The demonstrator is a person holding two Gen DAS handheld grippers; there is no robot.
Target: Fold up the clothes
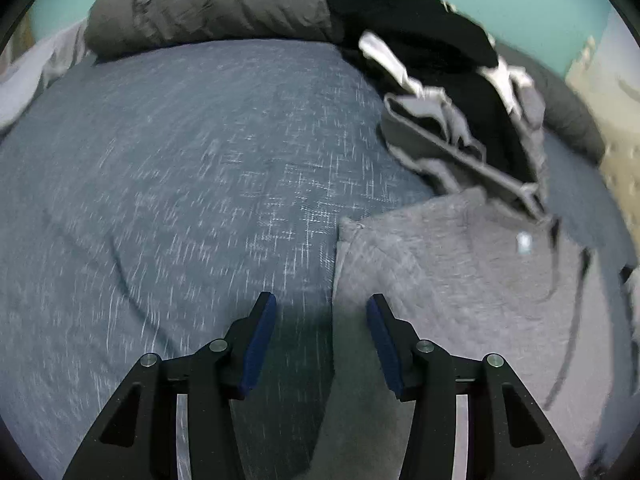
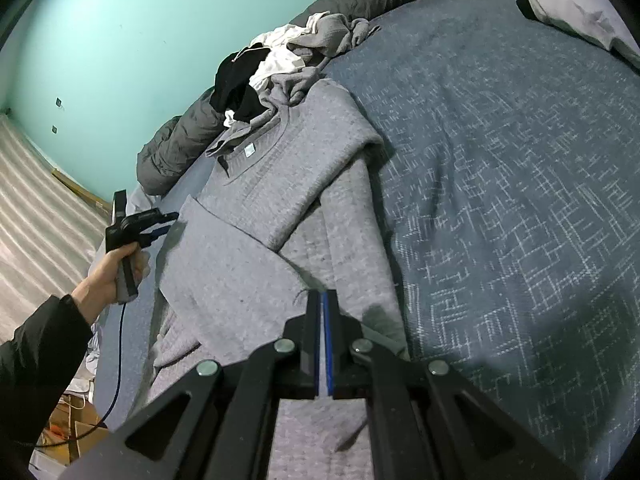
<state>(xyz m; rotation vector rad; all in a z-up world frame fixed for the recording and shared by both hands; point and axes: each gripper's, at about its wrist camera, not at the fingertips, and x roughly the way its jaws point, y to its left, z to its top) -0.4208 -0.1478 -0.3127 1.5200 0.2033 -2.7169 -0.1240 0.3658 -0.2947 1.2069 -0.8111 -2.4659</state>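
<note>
A grey knit sweater (image 2: 280,184) lies partly folded on the blue bedspread (image 2: 500,160), neck label toward the wall. My right gripper (image 2: 323,300) is shut, its tips pressed on a fold of the sweater; whether it pinches cloth I cannot tell. My left gripper (image 1: 322,304) is open and empty, hovering just above the bed at the sweater's edge (image 1: 460,264). It also shows in the right wrist view (image 2: 168,222), held in a hand by the sweater's far side.
A pile of black, white and grey clothes (image 1: 440,80) (image 2: 276,68) lies behind the sweater. A dark grey duvet (image 1: 208,4) runs along the teal wall. A pillow (image 2: 580,12) lies at the bed's far right corner. Floor and boxes (image 2: 76,424) are at the left.
</note>
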